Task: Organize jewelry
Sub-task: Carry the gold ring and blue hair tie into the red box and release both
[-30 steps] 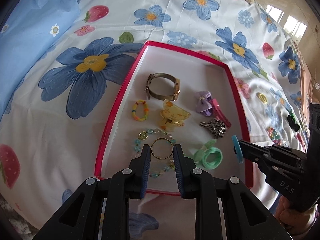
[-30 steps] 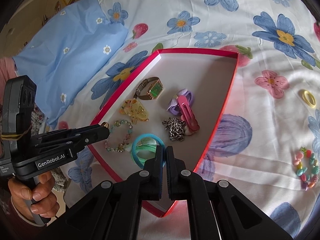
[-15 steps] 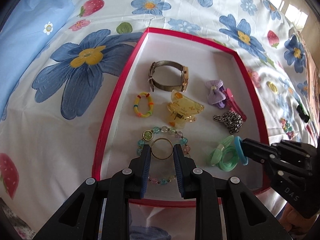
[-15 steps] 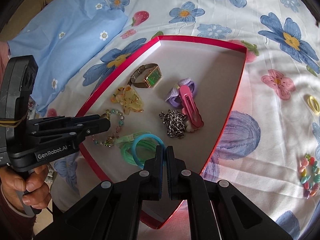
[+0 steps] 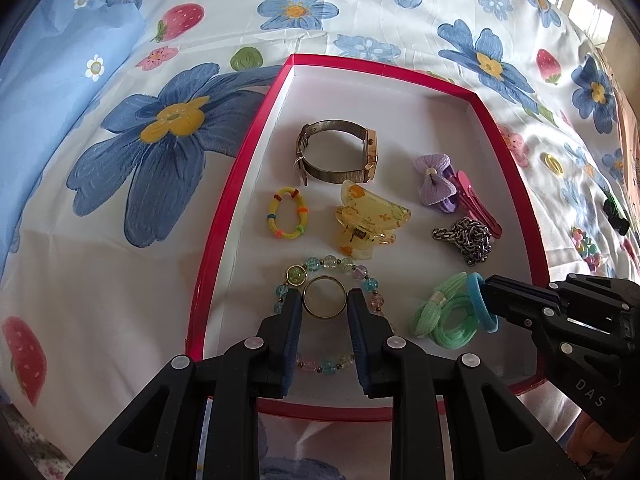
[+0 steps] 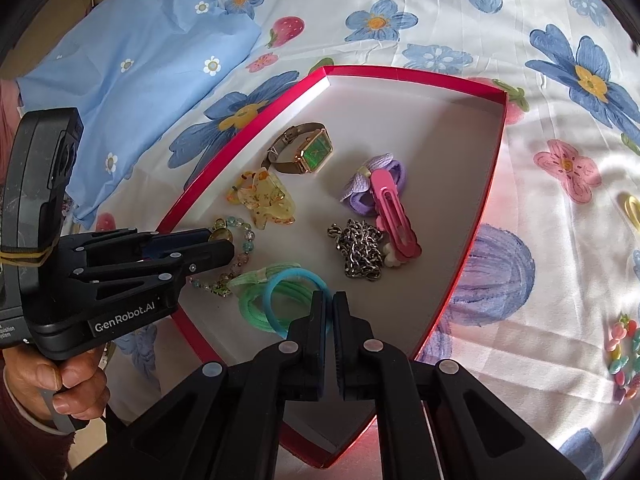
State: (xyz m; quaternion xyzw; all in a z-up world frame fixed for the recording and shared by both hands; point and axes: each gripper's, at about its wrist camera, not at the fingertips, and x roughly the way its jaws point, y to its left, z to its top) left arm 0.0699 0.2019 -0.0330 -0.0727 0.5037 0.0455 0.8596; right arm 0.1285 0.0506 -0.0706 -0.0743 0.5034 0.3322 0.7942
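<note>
- The left gripper [image 5: 324, 312] sits low centre in its own view, fingers pinched on a gold ring [image 5: 324, 297], one pad on each side of it, just above the beaded bracelet [image 5: 332, 264] lying on the floor of the red-rimmed tray [image 5: 240, 184].
- The right gripper [image 6: 331, 312] is clamped tight on the blue hair tie [image 6: 280, 284], jaws almost touching; the tie hangs over the green hair ties [image 6: 256, 312] at the tray's near end.
- In the left view the right gripper enters from the lower right, crossing the tray's right rim.
- Along the left rim a yellow hair tie [image 5: 286, 213] lies apart from the wall; the watch [image 5: 340, 156] and yellow claw clip [image 5: 368, 220] fill the middle.
- On the right side the purple bow [image 5: 434, 180], pink clip [image 5: 476, 204] and chain [image 5: 468, 238] crowd together near the right wall.
- The far end of the tray, at the top of the frame, is bare white floor.
- Outside the rim, floral bedsheet [image 6: 540, 128] all round; a candy-coloured bracelet [image 6: 624, 352] lies well right of the tray.
</note>
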